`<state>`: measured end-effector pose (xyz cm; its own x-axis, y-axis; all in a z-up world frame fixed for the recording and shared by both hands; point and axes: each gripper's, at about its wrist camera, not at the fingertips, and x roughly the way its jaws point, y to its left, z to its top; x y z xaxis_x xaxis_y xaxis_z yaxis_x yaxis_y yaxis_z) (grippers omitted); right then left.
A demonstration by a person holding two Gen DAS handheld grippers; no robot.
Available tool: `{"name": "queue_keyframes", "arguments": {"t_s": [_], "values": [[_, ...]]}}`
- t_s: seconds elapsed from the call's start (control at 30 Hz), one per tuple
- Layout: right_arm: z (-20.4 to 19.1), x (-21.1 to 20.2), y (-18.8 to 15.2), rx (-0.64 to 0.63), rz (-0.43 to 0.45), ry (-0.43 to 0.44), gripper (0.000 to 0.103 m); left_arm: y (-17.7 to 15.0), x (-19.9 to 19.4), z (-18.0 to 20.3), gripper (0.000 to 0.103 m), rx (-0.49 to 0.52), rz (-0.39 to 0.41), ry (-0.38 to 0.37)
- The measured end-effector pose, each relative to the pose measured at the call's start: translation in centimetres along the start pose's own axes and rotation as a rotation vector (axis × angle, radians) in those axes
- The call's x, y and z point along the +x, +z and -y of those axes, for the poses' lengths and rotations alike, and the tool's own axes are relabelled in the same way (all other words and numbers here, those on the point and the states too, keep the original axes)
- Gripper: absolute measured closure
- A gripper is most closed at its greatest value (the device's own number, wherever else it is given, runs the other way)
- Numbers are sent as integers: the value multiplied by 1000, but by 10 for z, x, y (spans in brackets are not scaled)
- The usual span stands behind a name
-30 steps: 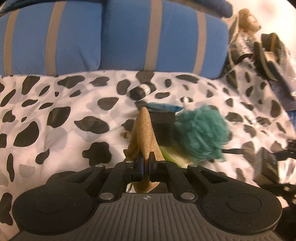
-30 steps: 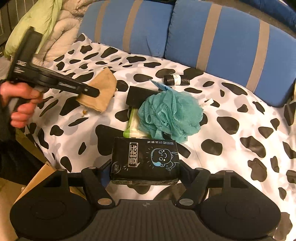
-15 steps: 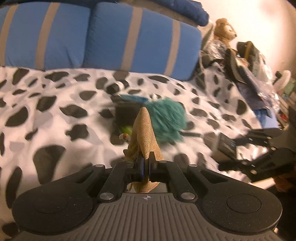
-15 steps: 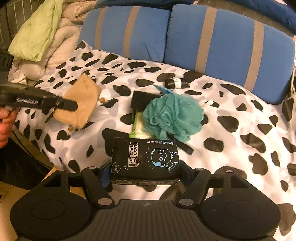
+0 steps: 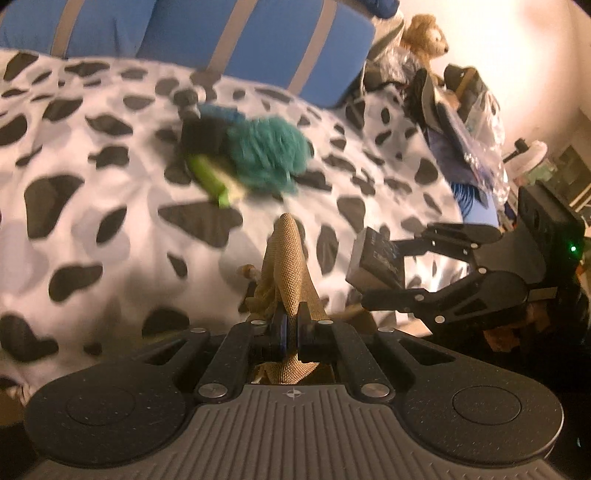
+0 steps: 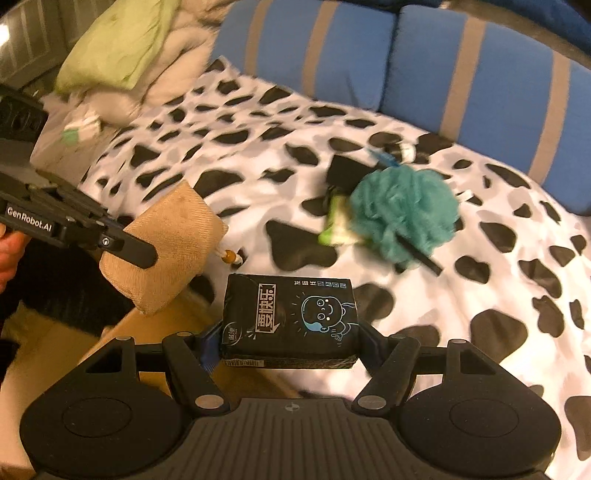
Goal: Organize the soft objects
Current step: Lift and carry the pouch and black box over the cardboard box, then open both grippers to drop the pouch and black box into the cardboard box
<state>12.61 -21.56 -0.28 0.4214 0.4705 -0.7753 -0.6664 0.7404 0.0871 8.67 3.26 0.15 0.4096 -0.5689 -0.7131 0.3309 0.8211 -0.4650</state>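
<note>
My left gripper [image 5: 290, 325] is shut on a tan burlap pouch [image 5: 288, 266], held in the air over the near edge of the cow-print bedspread [image 5: 110, 206]. From the right wrist view the same pouch [image 6: 173, 236] hangs from the left gripper [image 6: 144, 254] above a cardboard box [image 6: 155, 350]. My right gripper [image 6: 290, 350] is shut on a black tissue pack [image 6: 291, 319] printed with a blue cartoon figure; the pack [image 5: 376, 262] also shows in the left wrist view. A teal bath pouf [image 6: 404, 212] lies on the bed over a green-and-white packet [image 6: 334, 223] and a black sponge [image 6: 347, 171].
Blue cushions [image 6: 480, 77] with grey stripes line the back of the bed. A pale duvet with a green pillow [image 6: 122, 44] is piled at the far left. A small black-and-white roll [image 6: 406, 151] lies behind the pouf. A teddy bear [image 5: 424, 33] and bags crowd the far right.
Both grippers have drawn back from the pile toward the near edge of the bed, the left carrying the pouch and the right the tissue pack. They now hang close together beside the cardboard box.
</note>
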Motion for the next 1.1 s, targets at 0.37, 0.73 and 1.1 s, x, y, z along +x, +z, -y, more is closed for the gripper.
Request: {"name": "queue_keyframes", "arguments": {"t_s": [0.37, 0.73, 1.1], "values": [[-39, 19, -31, 6, -194, 16, 29, -28, 21, 0, 98, -16, -192, 119], [-46, 50, -54, 230, -360, 9, 29, -39, 36, -2, 98, -62, -260, 267], [-16, 49, -58, 433, -344, -23, 3, -44, 52, -9, 54, -83, -349, 322]]}}
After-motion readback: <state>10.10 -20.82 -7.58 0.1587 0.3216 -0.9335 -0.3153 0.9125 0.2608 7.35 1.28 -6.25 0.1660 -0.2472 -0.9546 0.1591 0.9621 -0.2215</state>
